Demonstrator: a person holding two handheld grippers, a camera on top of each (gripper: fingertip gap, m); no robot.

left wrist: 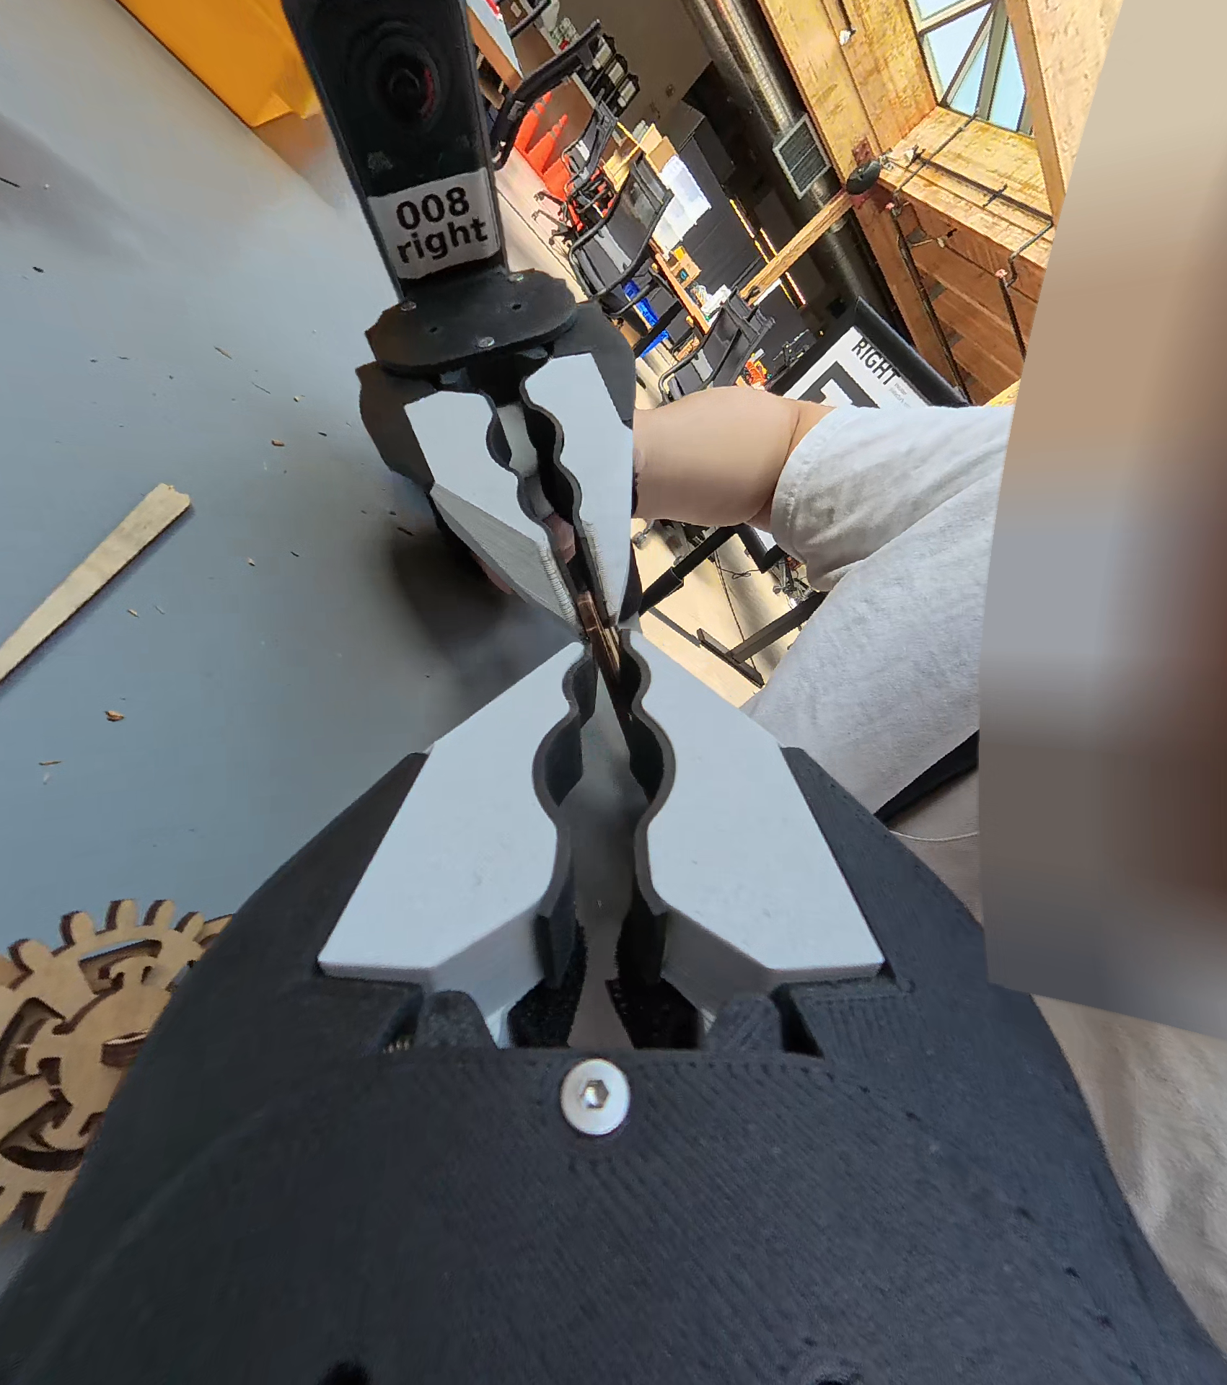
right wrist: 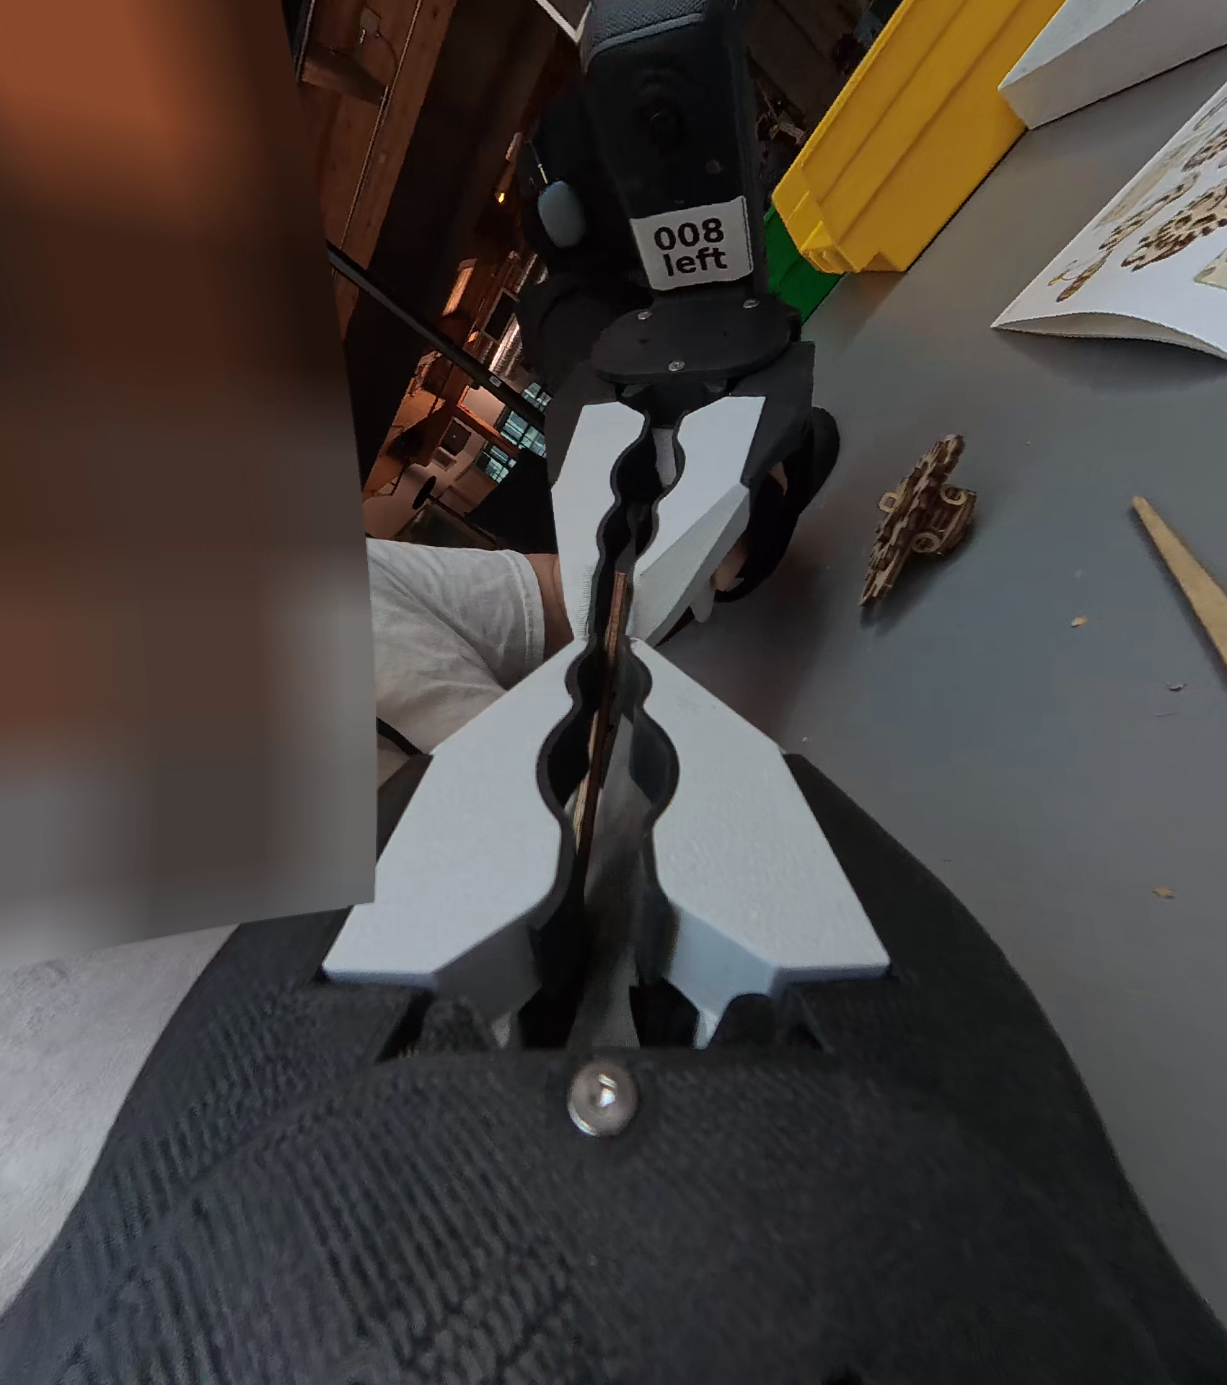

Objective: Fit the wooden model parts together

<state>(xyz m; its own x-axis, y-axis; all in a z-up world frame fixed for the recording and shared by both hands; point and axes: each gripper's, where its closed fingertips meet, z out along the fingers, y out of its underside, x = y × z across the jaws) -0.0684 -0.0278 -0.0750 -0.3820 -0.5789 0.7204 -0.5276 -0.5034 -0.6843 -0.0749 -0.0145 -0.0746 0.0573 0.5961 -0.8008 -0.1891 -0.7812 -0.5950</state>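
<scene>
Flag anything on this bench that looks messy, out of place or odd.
Small wood chips are scattered over the grey table, near a loose wooden strip. Otherwise tidy: the gear assembly lies flat. The left claw and right claw meet tip to tip, both shut on one thin wooden piece.

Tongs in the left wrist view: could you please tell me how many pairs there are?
2: left tongs nearest the camera, right tongs opposite, tips meeting on a thin wooden part.
</scene>
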